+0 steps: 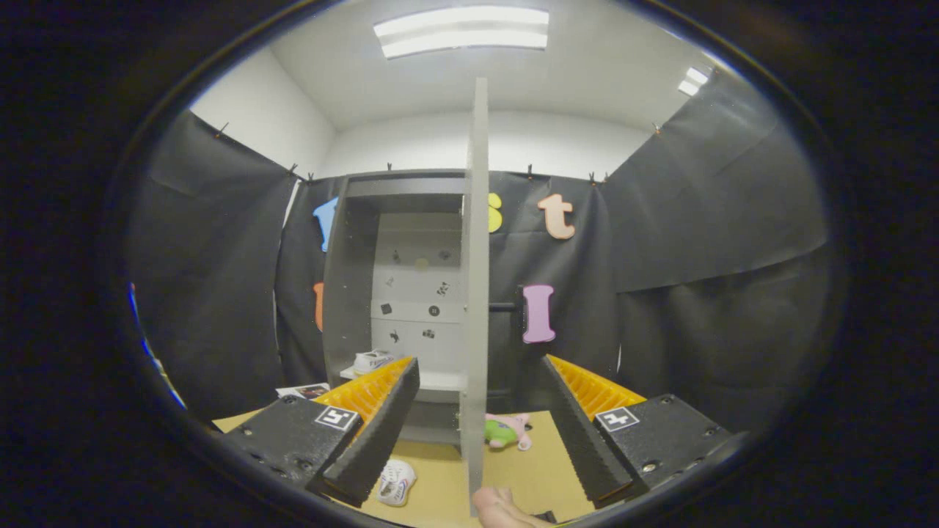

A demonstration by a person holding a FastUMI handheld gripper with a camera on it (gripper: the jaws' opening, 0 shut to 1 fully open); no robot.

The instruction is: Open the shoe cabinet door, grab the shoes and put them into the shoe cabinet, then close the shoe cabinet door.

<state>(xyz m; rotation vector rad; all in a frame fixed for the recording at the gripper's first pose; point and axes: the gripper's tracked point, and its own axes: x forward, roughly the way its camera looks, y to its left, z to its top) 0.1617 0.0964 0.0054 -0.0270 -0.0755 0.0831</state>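
Observation:
The grey shoe cabinet [352,279] stands ahead with its door [477,293] swung wide, edge-on toward me, its dark handle [510,307] sticking out to the right. One white shoe [373,360] rests on the cabinet's lower shelf, just beyond my left finger. A second white shoe [397,481] lies on the tan floor in front of the cabinet, beside the left fingertip. My gripper [477,469] is open, its fingers spread either side of the door's edge and holding nothing.
A pink and green plush toy [506,430] lies on the floor right of the door's foot. A person's hand [502,510] shows low between the fingers. A printed sheet [304,391] lies left of the cabinet. Black cloth walls enclose the booth.

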